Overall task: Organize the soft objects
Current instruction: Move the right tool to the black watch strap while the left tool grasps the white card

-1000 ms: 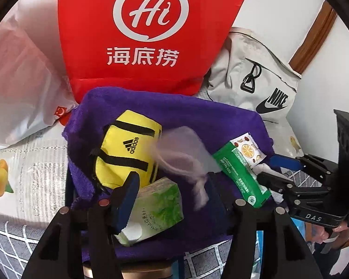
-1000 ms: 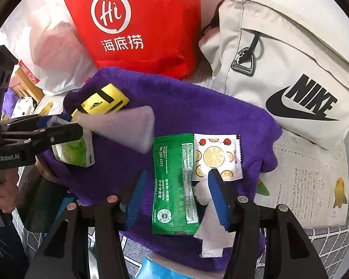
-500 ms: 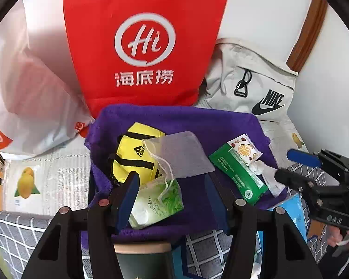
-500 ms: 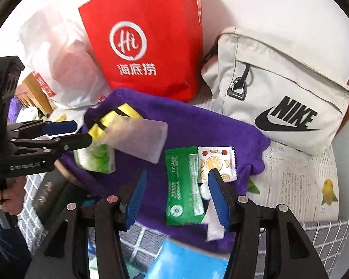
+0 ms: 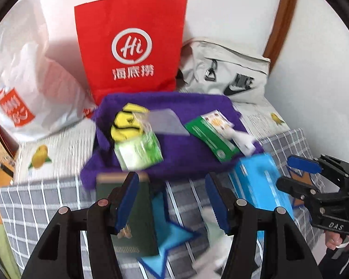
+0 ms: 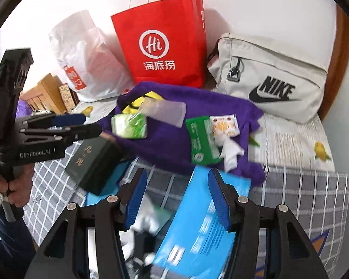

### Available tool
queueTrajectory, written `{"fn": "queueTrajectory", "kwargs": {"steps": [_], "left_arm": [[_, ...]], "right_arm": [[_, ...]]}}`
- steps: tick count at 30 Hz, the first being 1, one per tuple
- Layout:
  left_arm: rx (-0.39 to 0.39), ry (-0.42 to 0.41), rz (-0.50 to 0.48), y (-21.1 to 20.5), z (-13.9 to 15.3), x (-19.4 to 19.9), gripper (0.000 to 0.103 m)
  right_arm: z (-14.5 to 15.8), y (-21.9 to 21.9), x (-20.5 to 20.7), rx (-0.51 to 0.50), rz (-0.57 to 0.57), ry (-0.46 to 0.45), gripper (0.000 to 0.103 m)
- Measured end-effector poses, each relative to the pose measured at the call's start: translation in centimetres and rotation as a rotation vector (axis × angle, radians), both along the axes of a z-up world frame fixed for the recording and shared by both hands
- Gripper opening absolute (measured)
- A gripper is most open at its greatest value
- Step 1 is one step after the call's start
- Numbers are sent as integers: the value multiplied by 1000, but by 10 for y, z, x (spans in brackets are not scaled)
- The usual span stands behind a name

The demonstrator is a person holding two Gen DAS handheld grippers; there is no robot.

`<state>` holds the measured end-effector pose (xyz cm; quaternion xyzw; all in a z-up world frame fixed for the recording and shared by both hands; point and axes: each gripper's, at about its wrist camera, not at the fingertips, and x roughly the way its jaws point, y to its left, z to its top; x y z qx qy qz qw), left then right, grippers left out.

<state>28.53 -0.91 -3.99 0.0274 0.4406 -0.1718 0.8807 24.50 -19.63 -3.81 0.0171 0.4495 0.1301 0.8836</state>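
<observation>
On purple towel (image 5: 174,148), soft items piled loose; both claws, left (image 5: 172,200) & right (image 6: 178,197), spread, nothing pinched. Risk: green tissue pack (image 5: 139,151) near towel edge could be knocked off.

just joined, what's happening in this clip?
A person holds a two-finger gripper in each hand above a bed; the left gripper and right gripper both stand open and hold nothing. Laid out on a purple towel are a yellow Adidas pouch, a translucent drawstring bag, a green tissue pack, a green sachet and an orange-print sachet. A red paper bag and a beige Nike bag stand behind the towel.
</observation>
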Motion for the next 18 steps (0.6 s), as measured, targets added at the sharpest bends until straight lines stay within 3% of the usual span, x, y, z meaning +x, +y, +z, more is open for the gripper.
{"fn": "queueTrajectory", "kwargs": {"steps": [8, 18], "left_arm": [[-19, 87, 1, 7, -38, -69, 62], [-124, 194, 42, 14, -77, -130, 65]], "right_arm": [[-8, 10, -57, 48, -13, 3, 55], [-11, 18, -119, 44, -40, -30, 55]]}}
